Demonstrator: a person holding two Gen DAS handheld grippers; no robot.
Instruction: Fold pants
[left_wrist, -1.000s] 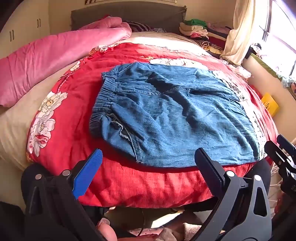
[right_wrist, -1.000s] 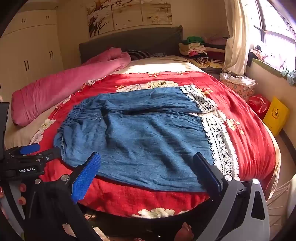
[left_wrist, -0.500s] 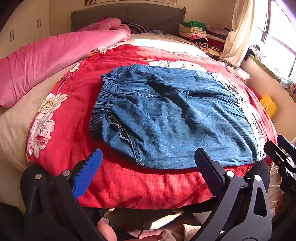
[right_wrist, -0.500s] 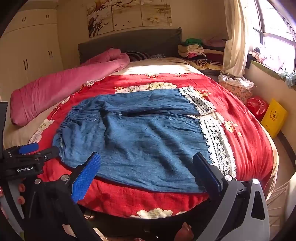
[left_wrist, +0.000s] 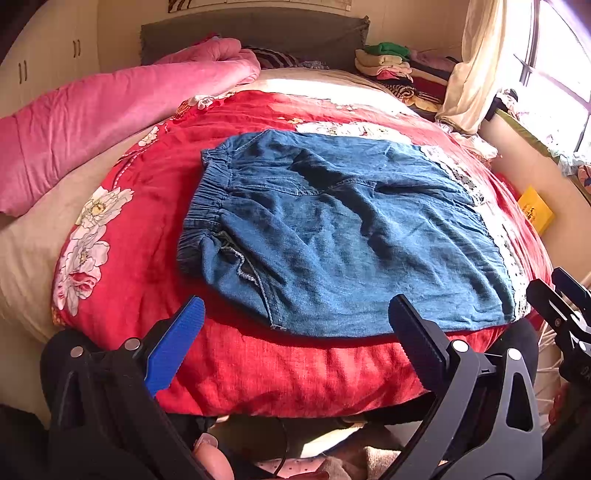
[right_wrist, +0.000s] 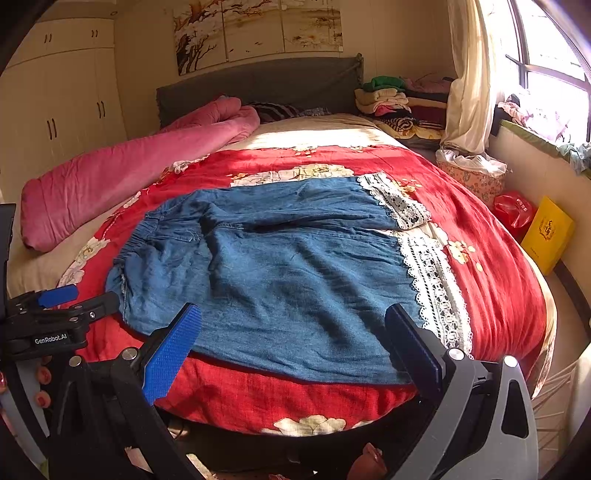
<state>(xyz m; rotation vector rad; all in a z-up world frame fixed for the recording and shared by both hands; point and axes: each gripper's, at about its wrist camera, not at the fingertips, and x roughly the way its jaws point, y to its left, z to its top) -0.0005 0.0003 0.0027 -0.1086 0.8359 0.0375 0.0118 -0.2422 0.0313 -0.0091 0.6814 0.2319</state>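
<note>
I am holding my left gripper (left_wrist: 295, 325) with its jaws wide apart and gripping nothing, hovering just off the foot of the bed over the red floral bedspread (left_wrist: 258, 369). The denim pants (left_wrist: 332, 236) are lying flat across the bedspread at my 12 o'clock, elastic waistband (left_wrist: 207, 199) at 10 o'clock, lace-trimmed cuffs (right_wrist: 432, 280) running off toward 2 o'clock.

I am judging the pants as thin, soft denim: light, limp, not slippery on this textured cover, likely to sag and crease once lifted. So I am thinking of pinching edges, not the middle: the gathered waistband corner nearest me for the left gripper, the near cuff for the right. The lace looks delicate, so I am favouring the denim just inside it.

My right gripper (right_wrist: 293, 341) is likewise spread open and empty, hanging over the near hem of the pants.

Nothing is lying on the pants. A rolled pink quilt (right_wrist: 129, 173) is resting at 10 o'clock, well apart; stacked folded clothes (right_wrist: 399, 99) are sitting at 1 o'clock by the headboard; a yellow box (right_wrist: 546, 232) and red bag (right_wrist: 513, 212) are standing on the floor at 3 o'clock, off the bed.
</note>
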